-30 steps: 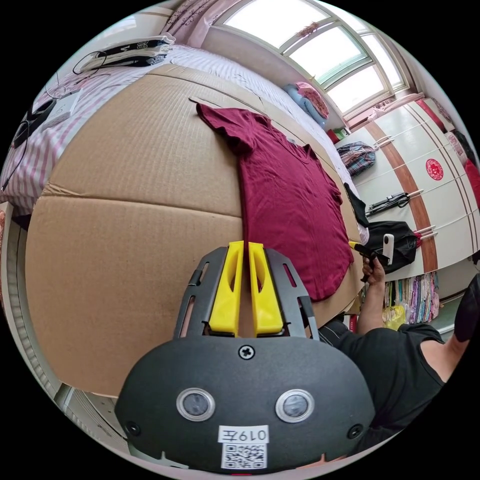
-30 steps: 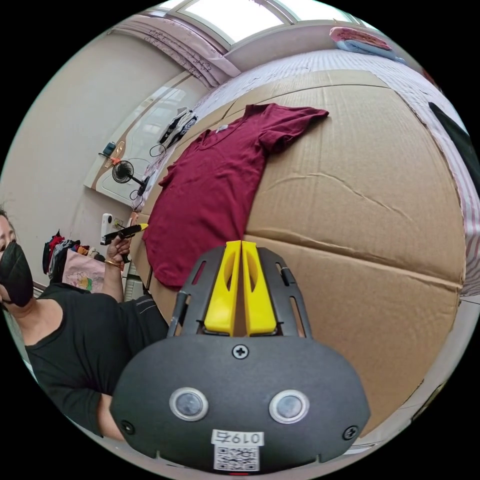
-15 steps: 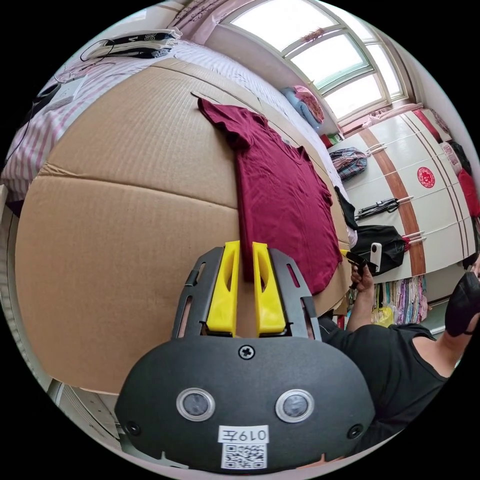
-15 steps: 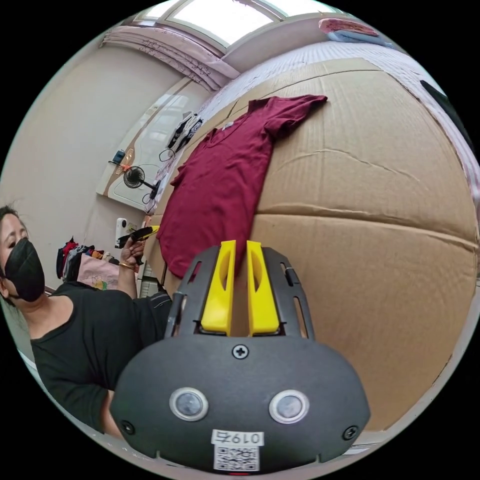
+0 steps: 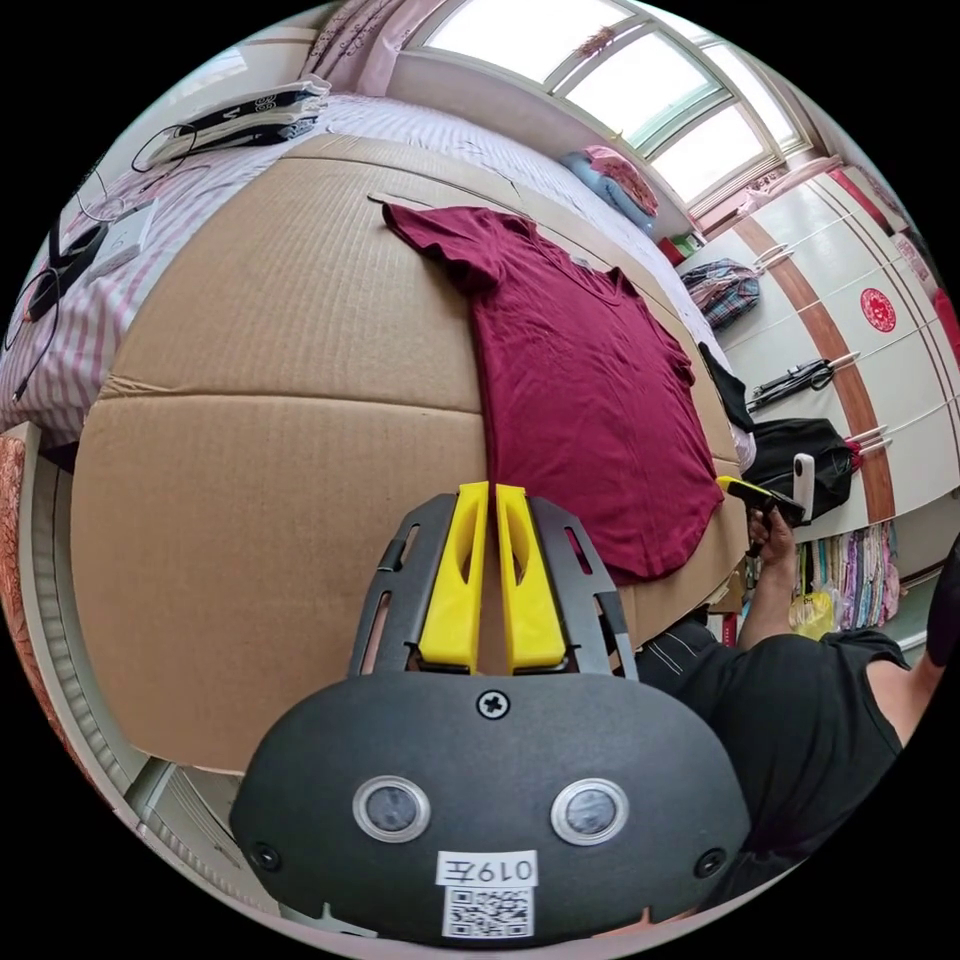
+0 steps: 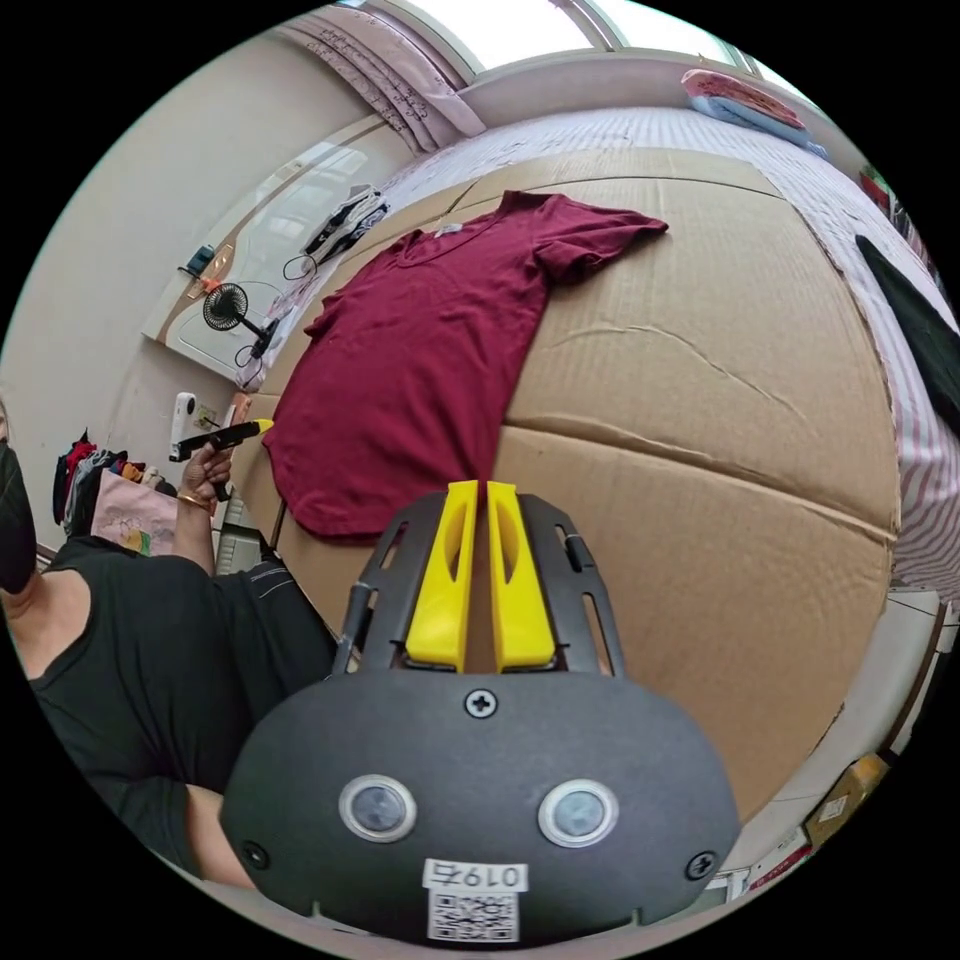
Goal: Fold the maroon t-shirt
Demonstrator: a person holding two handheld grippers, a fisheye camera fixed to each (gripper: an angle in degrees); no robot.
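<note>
The maroon t-shirt (image 5: 580, 380) lies spread flat, face up, on a big cardboard sheet (image 5: 280, 400), hem toward the person. In the right gripper view the t-shirt (image 6: 430, 340) has one sleeve stretched out to the right. My left gripper (image 5: 490, 490) hovers over the cardboard just short of the shirt's side edge, its yellow jaws together on nothing. My right gripper (image 6: 481, 487) hangs the same way by the opposite side, jaws together and holding nothing. Each view also catches the other gripper in a hand past the hem: the right gripper (image 5: 728, 484) and the left gripper (image 6: 260, 426).
The cardboard covers a bed with striped bedding (image 5: 90, 300). Folded clothes (image 5: 240, 110) and cables lie beyond it. A wardrobe (image 5: 850, 340), hanging bags, a small fan (image 6: 225, 305) and a black garment (image 6: 920, 330) ring the bed. A person in a black top (image 6: 150, 650) stands at the hem end.
Both pairs of jaws stood slightly parted half a second ago and are together again now. Both cameras have shifted a little. The shirt has not moved.
</note>
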